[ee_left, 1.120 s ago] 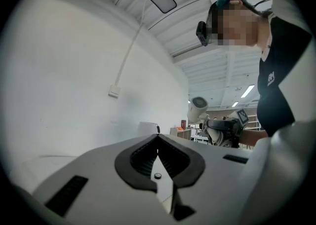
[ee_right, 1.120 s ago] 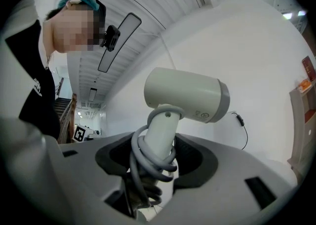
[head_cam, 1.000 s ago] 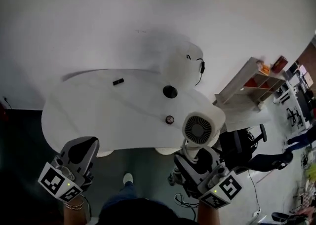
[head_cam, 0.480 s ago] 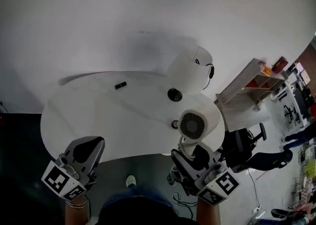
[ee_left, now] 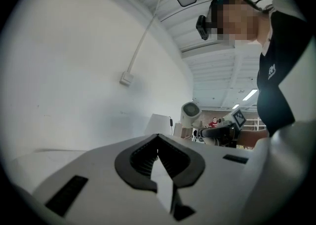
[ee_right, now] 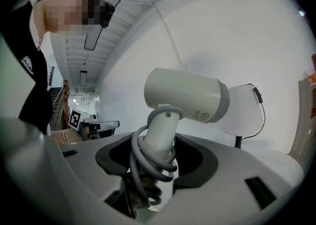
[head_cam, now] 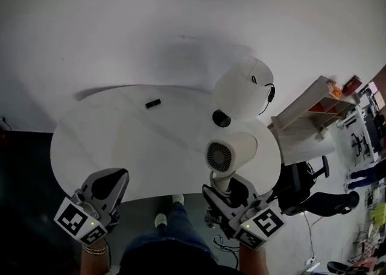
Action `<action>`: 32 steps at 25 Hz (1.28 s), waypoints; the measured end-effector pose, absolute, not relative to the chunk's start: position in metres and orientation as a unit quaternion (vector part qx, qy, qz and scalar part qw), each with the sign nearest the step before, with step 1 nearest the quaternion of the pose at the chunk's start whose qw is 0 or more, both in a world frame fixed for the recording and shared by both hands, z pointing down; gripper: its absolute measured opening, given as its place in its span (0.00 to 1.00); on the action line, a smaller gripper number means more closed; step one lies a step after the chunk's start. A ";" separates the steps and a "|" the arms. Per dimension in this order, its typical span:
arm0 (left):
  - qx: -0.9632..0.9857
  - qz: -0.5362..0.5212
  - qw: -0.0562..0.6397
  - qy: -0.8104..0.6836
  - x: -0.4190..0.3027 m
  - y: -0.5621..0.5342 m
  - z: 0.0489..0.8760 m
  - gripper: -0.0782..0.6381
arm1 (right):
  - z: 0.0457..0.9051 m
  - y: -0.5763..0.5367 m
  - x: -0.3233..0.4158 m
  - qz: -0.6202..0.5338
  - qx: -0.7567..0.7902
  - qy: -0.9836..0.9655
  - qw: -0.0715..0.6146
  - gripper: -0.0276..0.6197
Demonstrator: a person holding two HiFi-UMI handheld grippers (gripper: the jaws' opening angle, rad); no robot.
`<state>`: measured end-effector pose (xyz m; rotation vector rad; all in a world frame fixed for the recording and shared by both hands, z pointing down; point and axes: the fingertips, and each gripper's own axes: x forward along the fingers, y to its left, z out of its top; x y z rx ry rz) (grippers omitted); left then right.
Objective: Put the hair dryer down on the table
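The white hair dryer [head_cam: 232, 152] is held upright above the right front part of the white oval table [head_cam: 120, 141], its grilled rear end facing me. My right gripper [head_cam: 222, 188] is shut on its handle, which has the grey cord wound round it. In the right gripper view the handle [ee_right: 159, 140] stands between the jaws with the barrel [ee_right: 190, 93] above. My left gripper [head_cam: 107, 184] hovers at the table's front left edge, its jaws [ee_left: 159, 162] together with nothing in them. The left gripper view also shows the hair dryer [ee_left: 190, 114] far off.
On the table lie a small black bar [head_cam: 153, 104] and a black round object [head_cam: 221, 118]. A white rounded chair back [head_cam: 244, 87] with a headset hung on it stands behind the table's right end. A wooden shelf [head_cam: 313, 111] and an office chair [head_cam: 304, 186] are at the right.
The right gripper has carried the hair dryer a little to the left, further over the table. The left gripper has hardly moved.
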<state>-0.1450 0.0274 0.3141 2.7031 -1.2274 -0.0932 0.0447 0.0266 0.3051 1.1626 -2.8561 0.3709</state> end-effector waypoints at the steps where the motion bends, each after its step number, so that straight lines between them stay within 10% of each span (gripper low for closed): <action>1: 0.905 -0.029 0.087 -0.414 -0.145 0.023 0.316 0.12 | 0.309 0.021 0.043 0.118 0.370 -0.921 0.024 0.42; 32: 0.838 0.012 0.145 -0.526 -0.112 -0.114 0.371 0.12 | 0.446 -0.097 0.039 0.196 0.185 -0.939 0.216 0.42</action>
